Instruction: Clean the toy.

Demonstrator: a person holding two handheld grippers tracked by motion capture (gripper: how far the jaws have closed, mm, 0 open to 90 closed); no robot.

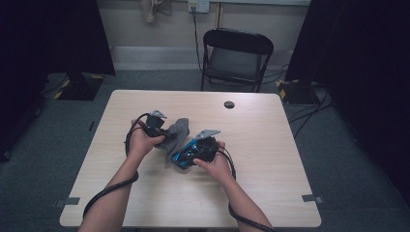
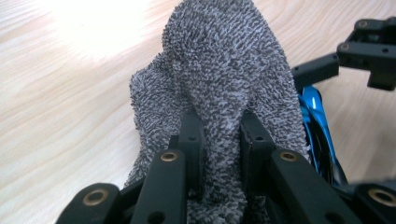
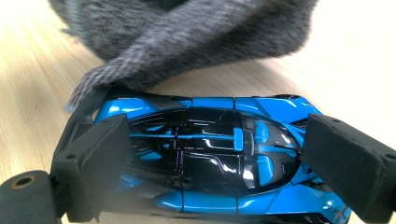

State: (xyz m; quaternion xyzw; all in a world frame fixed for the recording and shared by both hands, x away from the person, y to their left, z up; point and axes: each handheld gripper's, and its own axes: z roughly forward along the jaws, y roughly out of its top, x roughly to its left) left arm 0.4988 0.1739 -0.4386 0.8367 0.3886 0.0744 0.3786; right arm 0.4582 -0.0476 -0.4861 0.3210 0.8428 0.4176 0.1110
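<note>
Currently both claws are at mid worktop [image 1: 270, 145], close together. My left claw [image 1: 162, 133] is clamped on a grey terry cloth [image 2: 219, 70]: in the left gripper view its two jaws pinch a bunched fold of the fabric betw. them, cloth rising up and away from the jaws. My right claw [image 1: 193, 153] is clamped on a blue and black toy car [image 3: 219, 154]: in the right gripper view one jaw sits at each end of the car, gripping it lengthwise, roof facing the camera. Car is shiny; whether it rests on the wood or is held just clear of it, cannot tell.

Cloth position: draped against the far side of the car, touching its blue edge near one end. In the high view the cloth lies betw. the two claws, car just to its right.

Other items: small dark round disc [image 1: 229, 104] near far edge of worktop, well apart from the work. Black folding chair [image 1: 236, 58] beyond the worktop.
</note>
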